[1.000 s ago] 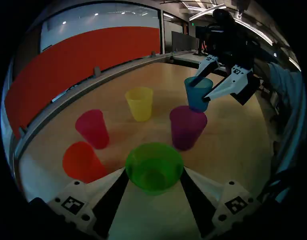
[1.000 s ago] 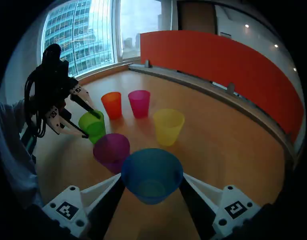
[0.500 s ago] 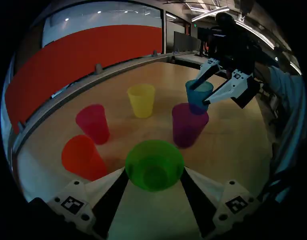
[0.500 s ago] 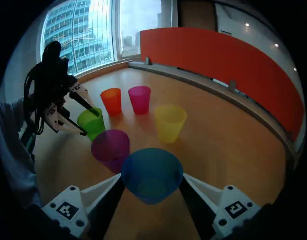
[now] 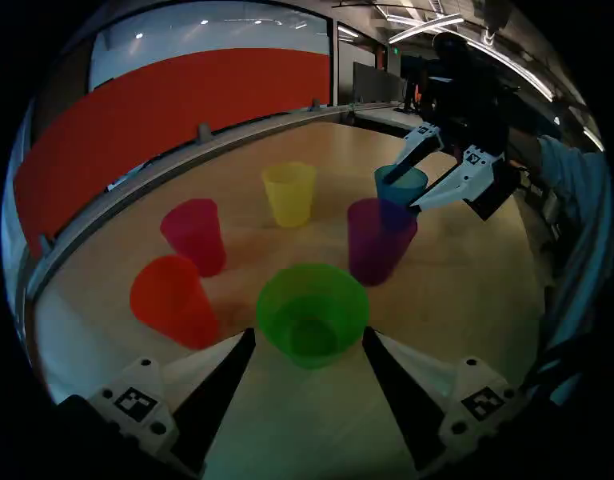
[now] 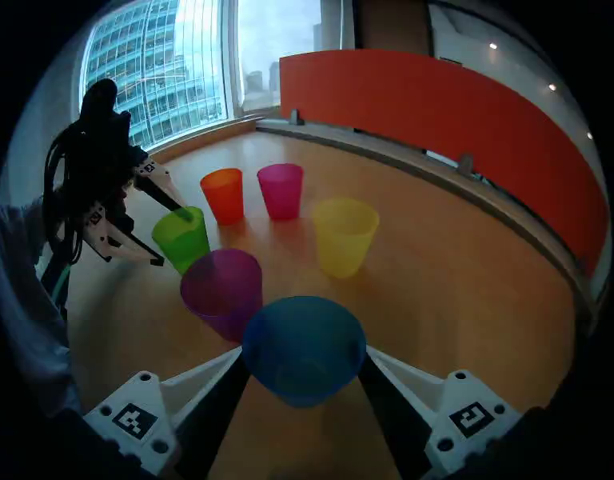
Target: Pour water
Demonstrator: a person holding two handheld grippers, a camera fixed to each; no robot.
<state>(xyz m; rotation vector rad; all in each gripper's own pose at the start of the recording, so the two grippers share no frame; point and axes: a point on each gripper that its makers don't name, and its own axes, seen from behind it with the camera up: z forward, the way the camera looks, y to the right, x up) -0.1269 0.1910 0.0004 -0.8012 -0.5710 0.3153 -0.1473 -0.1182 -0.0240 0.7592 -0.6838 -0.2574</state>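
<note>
Blue cup (image 6: 304, 350) is pinched upright by the right hand-held gripper (image 6: 304, 358) at the tabletop (image 6: 467, 280), the green cup (image 5: 312, 320) is pinched upright by the left hand-held gripper (image 5: 308, 336), and the purple cup (image 5: 379, 238) is seen standing between them, nearer the blue one.

No words, numbers or brand names are legible. The only printed marks are black-and-white square code patterns (image 5: 137, 404) on the white fingers (image 5: 187, 368) of the left gripper (image 5: 307, 334) and the right gripper (image 6: 302, 352); they carry no letters.
</note>
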